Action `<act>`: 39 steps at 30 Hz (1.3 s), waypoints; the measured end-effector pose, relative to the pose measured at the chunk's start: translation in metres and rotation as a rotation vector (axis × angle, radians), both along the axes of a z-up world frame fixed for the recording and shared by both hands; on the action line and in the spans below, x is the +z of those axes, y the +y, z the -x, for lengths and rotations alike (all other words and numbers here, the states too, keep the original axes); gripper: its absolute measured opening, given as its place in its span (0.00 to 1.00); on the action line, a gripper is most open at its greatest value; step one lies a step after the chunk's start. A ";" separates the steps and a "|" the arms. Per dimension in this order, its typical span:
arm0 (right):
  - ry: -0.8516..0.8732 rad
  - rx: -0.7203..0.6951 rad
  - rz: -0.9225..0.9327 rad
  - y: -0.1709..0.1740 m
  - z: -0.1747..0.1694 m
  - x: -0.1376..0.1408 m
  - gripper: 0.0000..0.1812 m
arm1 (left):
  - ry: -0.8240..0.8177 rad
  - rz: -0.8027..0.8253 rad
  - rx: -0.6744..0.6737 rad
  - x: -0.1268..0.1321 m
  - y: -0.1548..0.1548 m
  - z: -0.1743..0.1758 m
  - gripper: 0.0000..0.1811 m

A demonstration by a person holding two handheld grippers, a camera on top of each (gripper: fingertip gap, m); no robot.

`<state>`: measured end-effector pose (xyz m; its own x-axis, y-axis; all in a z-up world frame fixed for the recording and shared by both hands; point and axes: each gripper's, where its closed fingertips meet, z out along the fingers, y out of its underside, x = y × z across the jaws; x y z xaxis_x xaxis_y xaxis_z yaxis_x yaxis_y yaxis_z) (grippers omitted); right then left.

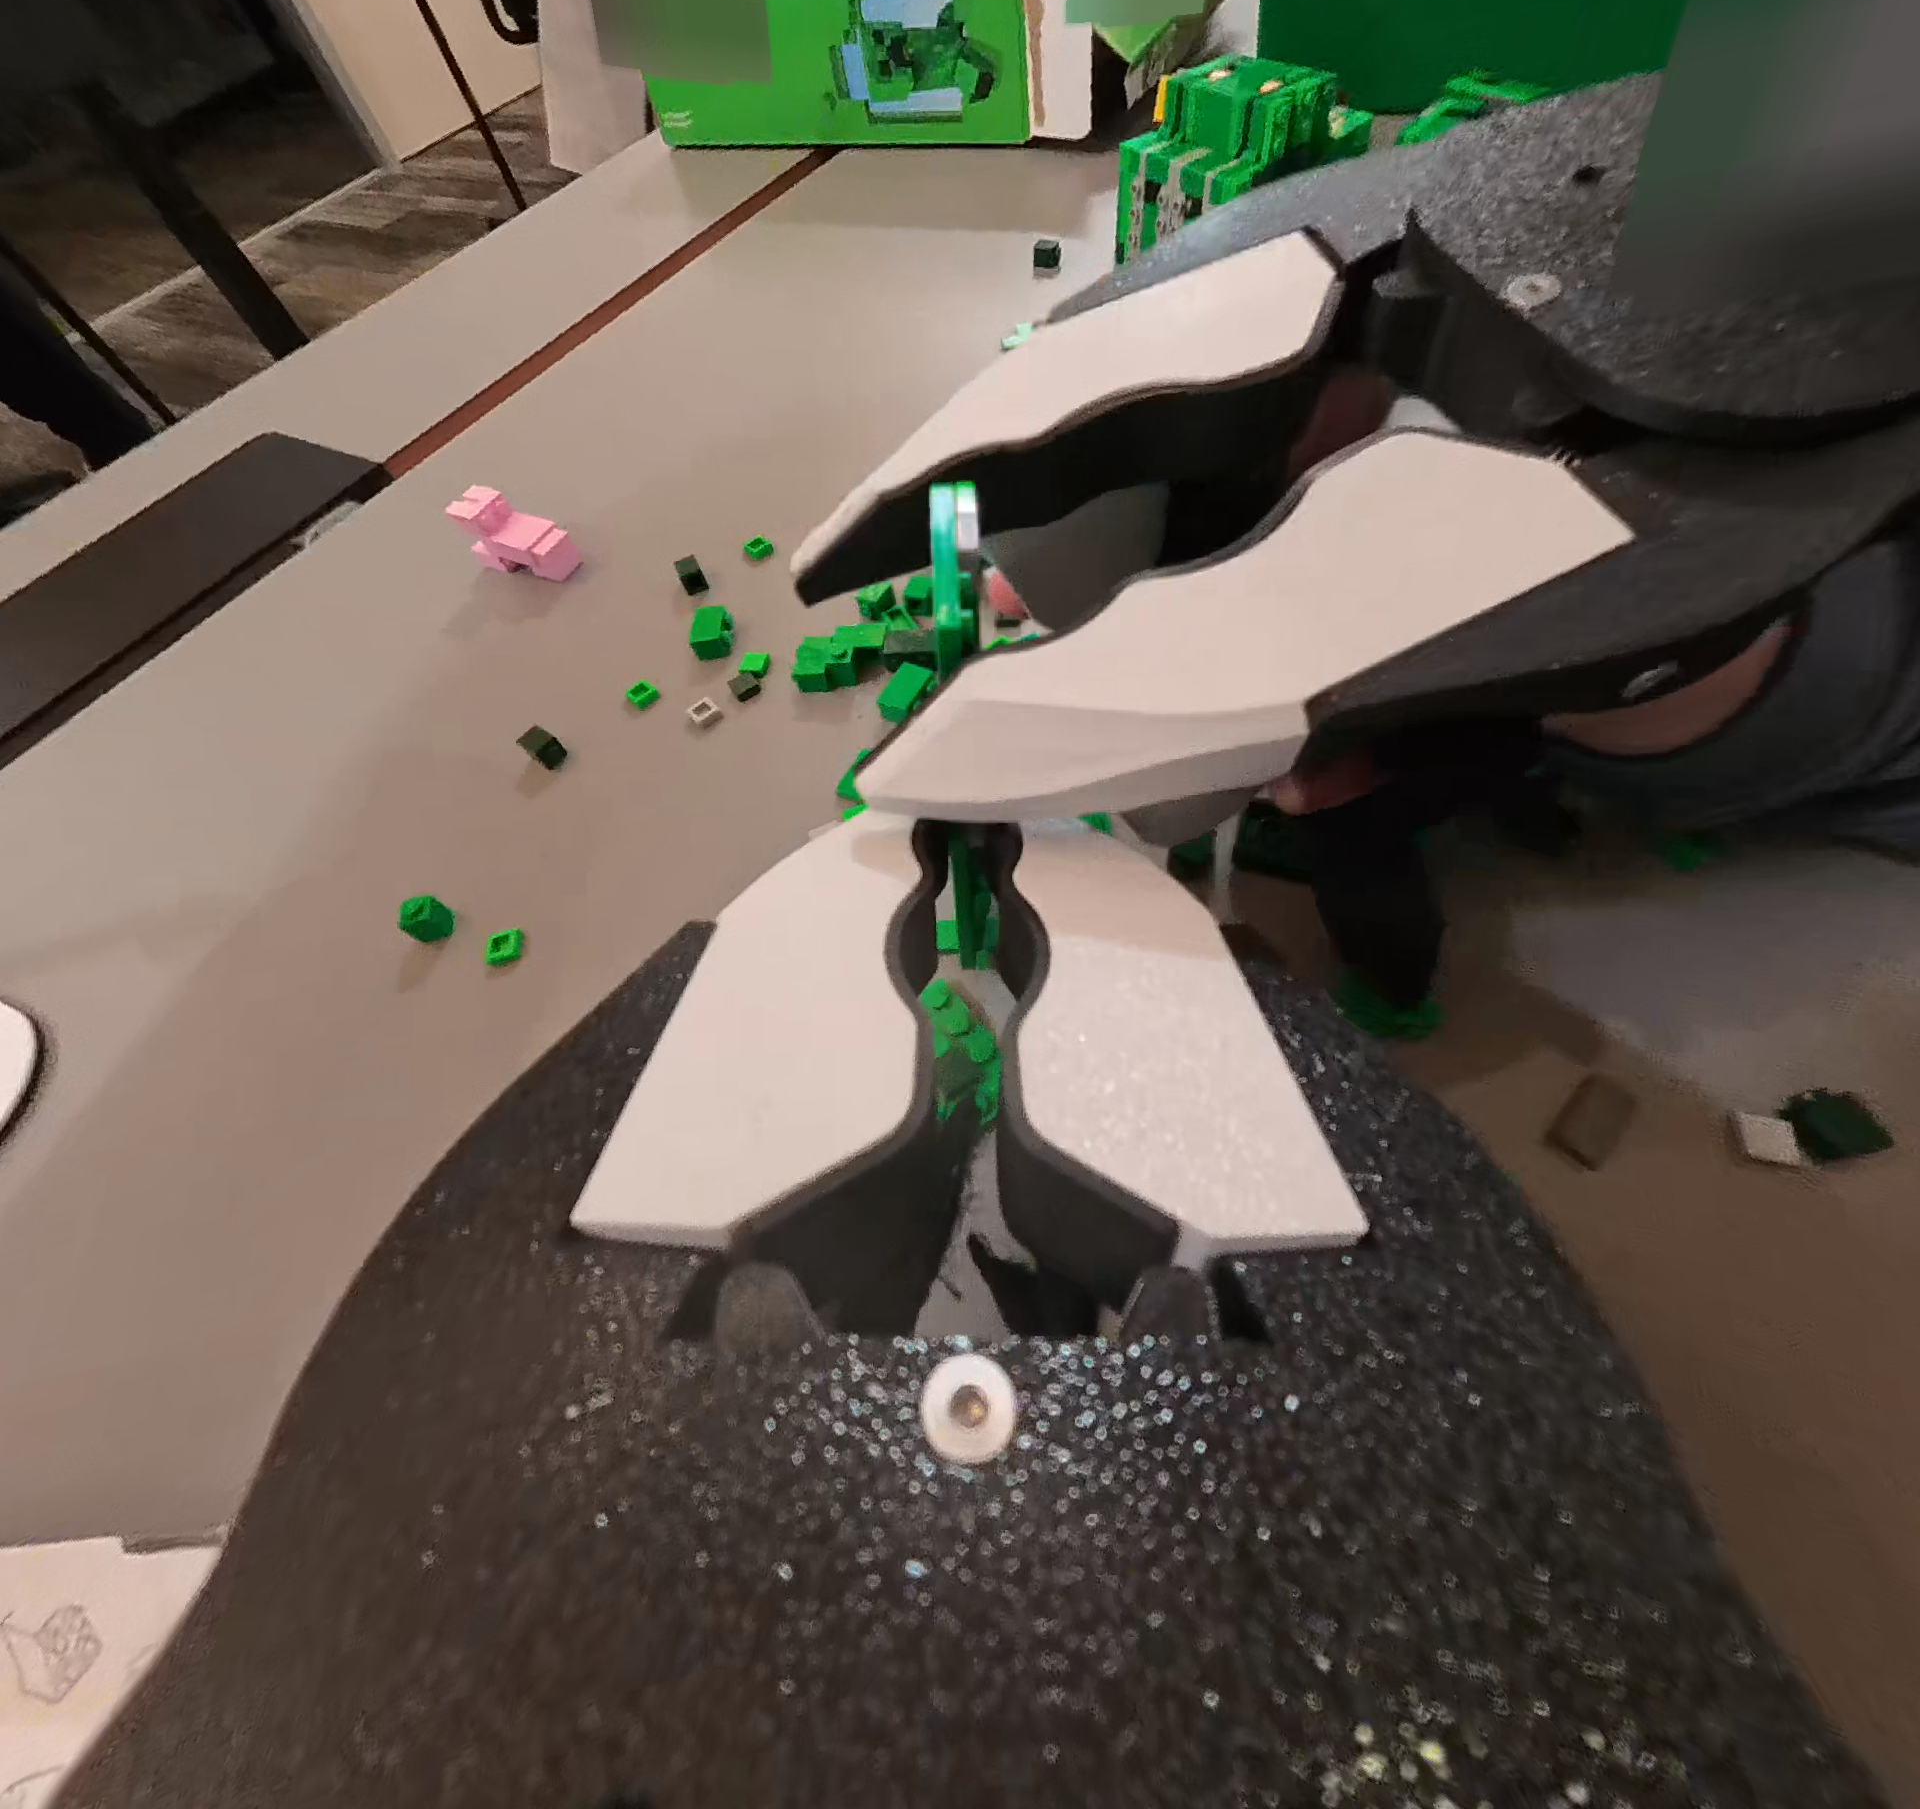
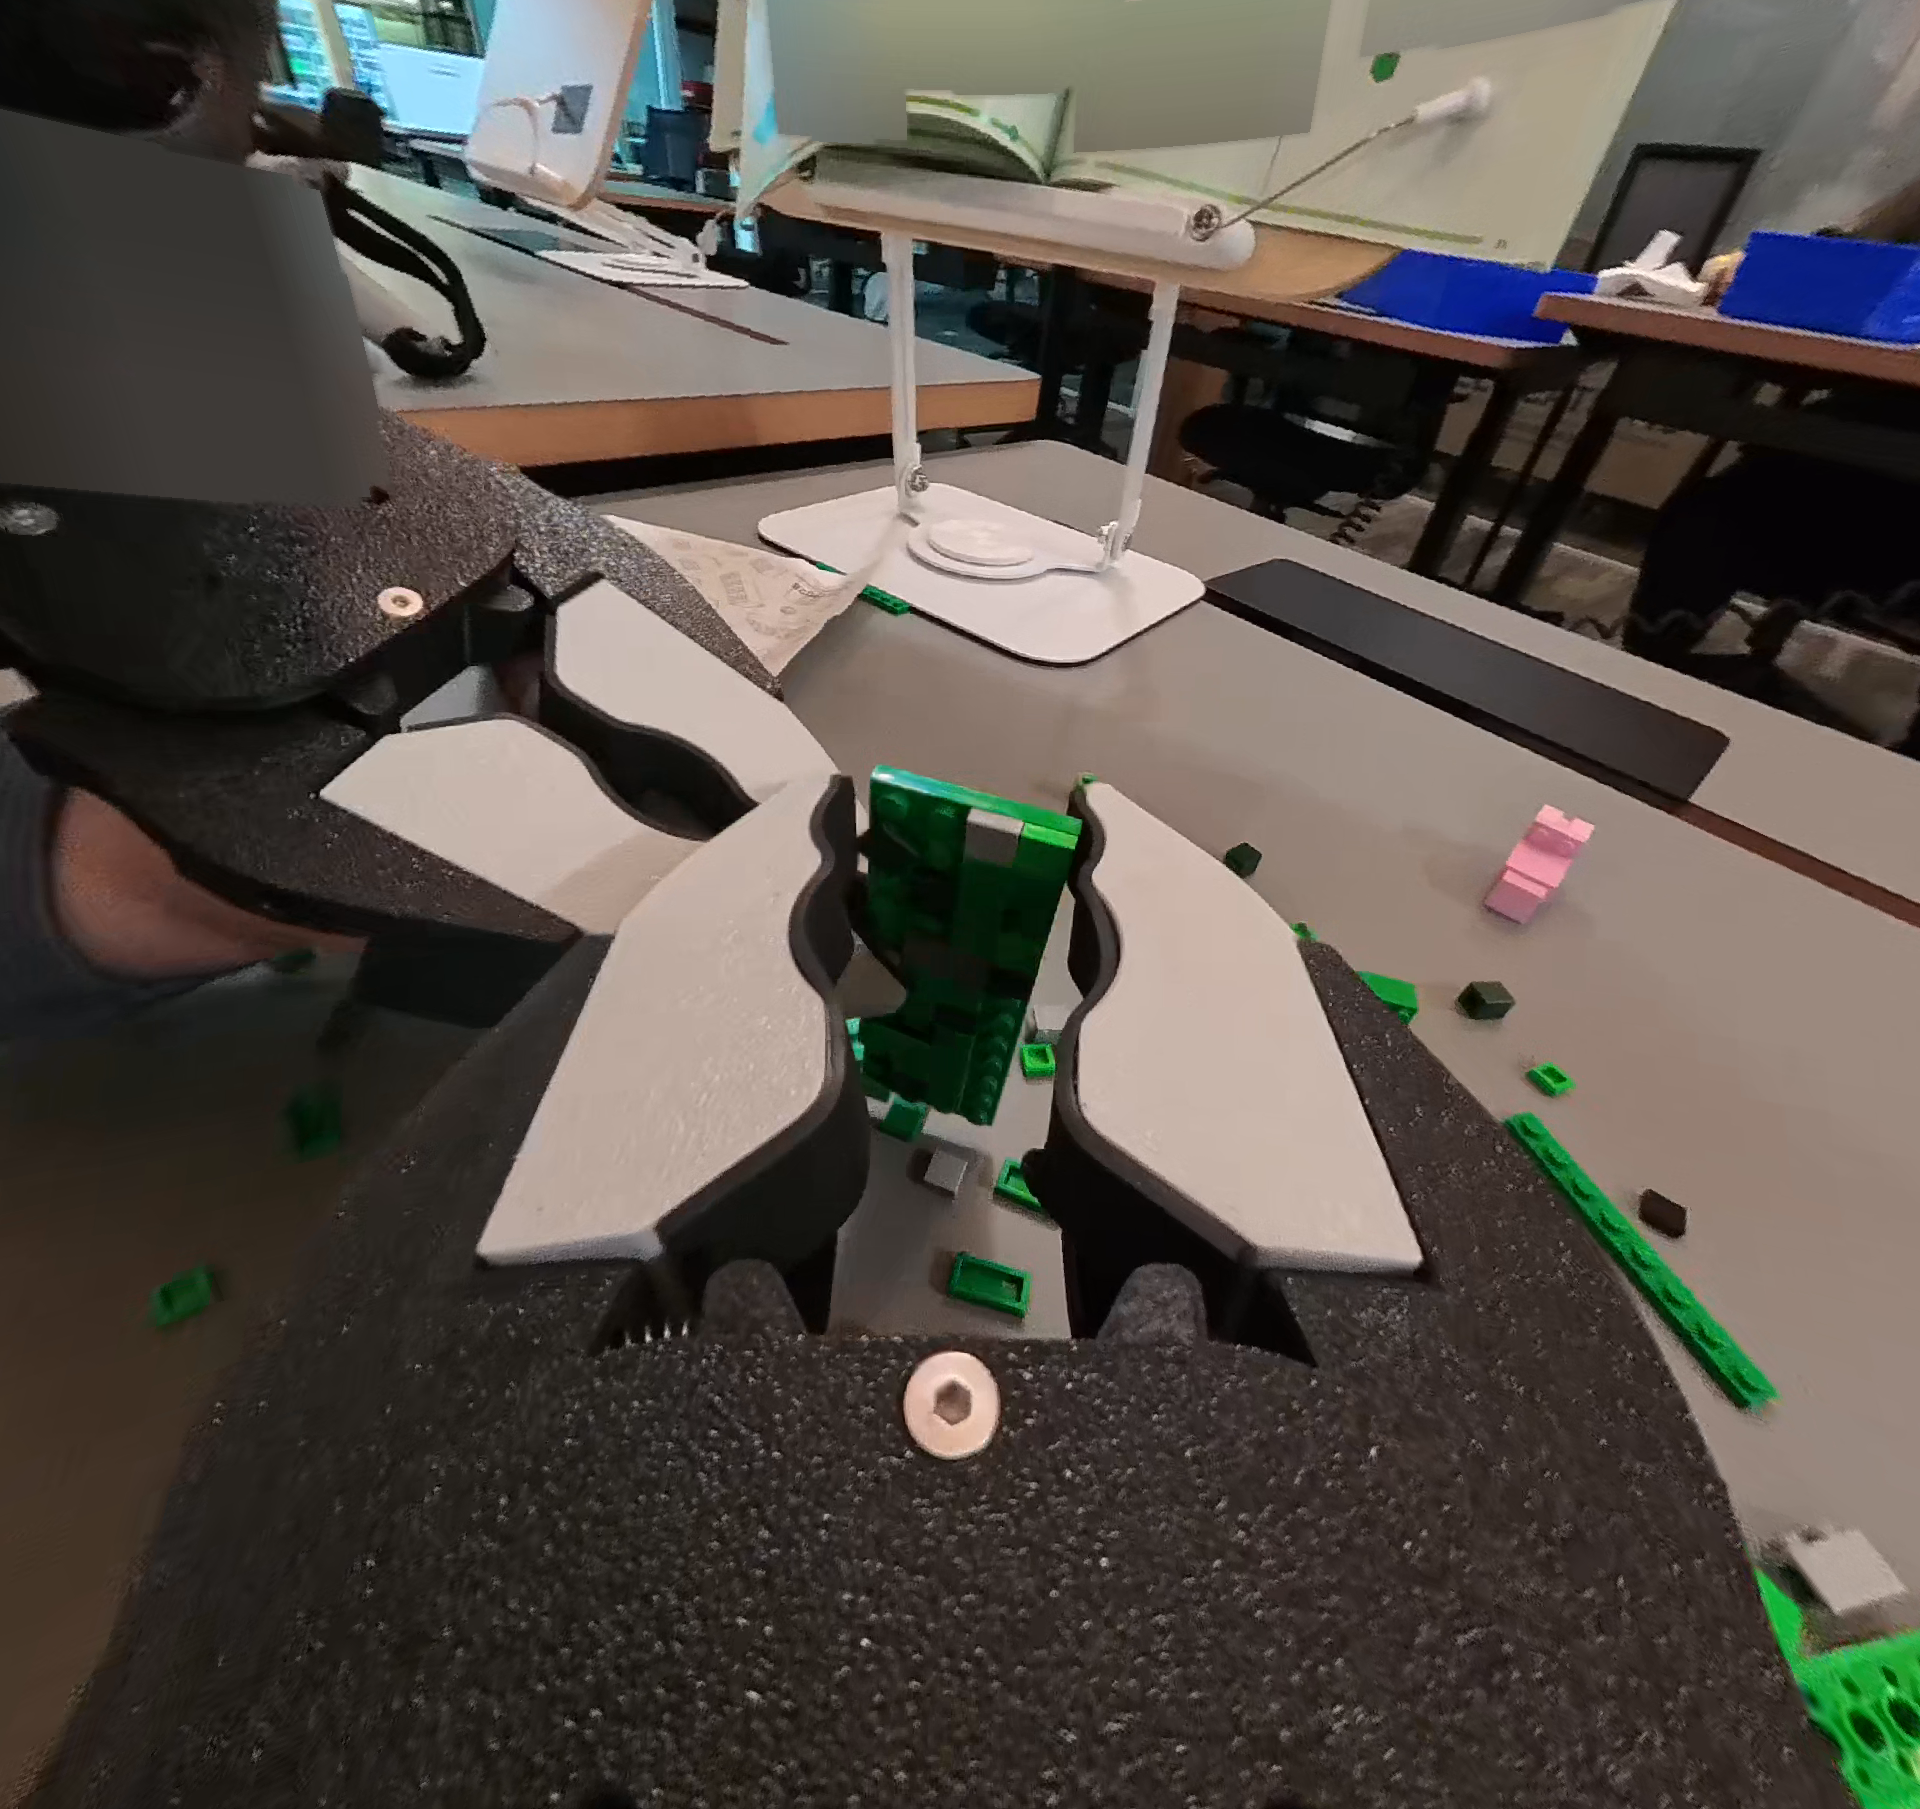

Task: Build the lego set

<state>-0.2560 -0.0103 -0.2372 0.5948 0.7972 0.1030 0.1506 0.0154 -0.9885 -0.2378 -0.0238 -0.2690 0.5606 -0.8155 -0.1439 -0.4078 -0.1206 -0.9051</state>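
A flat green lego panel (image 2: 966,938) with dark green and grey tiles stands upright above the grey table (image 1: 260,824). My left gripper (image 1: 961,829) is shut on its lower part, where I see the panel edge-on (image 1: 956,564). My right gripper (image 2: 961,798) reaches in from the right in the left wrist view (image 1: 836,679). Its fingers press on both side edges of the panel's upper part. The left gripper (image 2: 758,814) comes in from the left in the right wrist view. Loose green pieces (image 1: 831,658) lie under the panel.
A pink lego pig (image 1: 514,538) stands to the left. The green set box (image 1: 831,45) and a part-built green figure (image 1: 1216,149) are at the back. A long green plate (image 2: 1642,1260) lies at the right. A white stand (image 2: 987,575) holds the booklet. Only a small space, under 4 cm, lies between the two pairs of fingers. The right tips stand about 20 centimetres off the pink lego pig (image 1: 514,538). It turns up in the right wrist view (image 2: 1528,860) as well.
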 end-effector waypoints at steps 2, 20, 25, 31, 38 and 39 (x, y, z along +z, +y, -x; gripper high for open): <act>0.006 0.063 0.018 -0.003 0.001 0.000 0.21 | -0.013 0.020 -0.029 0.000 -0.002 0.000 0.03; -0.091 0.343 -0.085 -0.023 -0.001 -0.006 0.15 | -0.018 0.060 -0.136 -0.005 -0.011 -0.005 0.03; -0.137 0.302 -0.170 -0.018 -0.007 -0.002 0.20 | -0.144 0.155 -0.143 0.000 -0.010 -0.004 0.03; -0.156 0.311 -0.169 -0.015 -0.019 0.001 0.19 | -0.436 0.344 -0.186 0.018 -0.007 0.005 0.03; -0.104 0.470 0.030 -0.032 -0.013 -0.010 0.16 | -0.559 0.396 -0.379 0.034 -0.025 0.001 0.03; -0.082 0.482 0.039 -0.034 -0.011 -0.009 0.13 | -0.557 0.393 -0.395 0.034 -0.027 0.001 0.03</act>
<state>-0.2445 -0.0444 -0.2458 0.1479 0.9841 0.0988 0.2127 0.0659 -0.9749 -0.2384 -0.0504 -0.2351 0.1233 -0.9022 0.4133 0.0138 -0.4149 -0.9098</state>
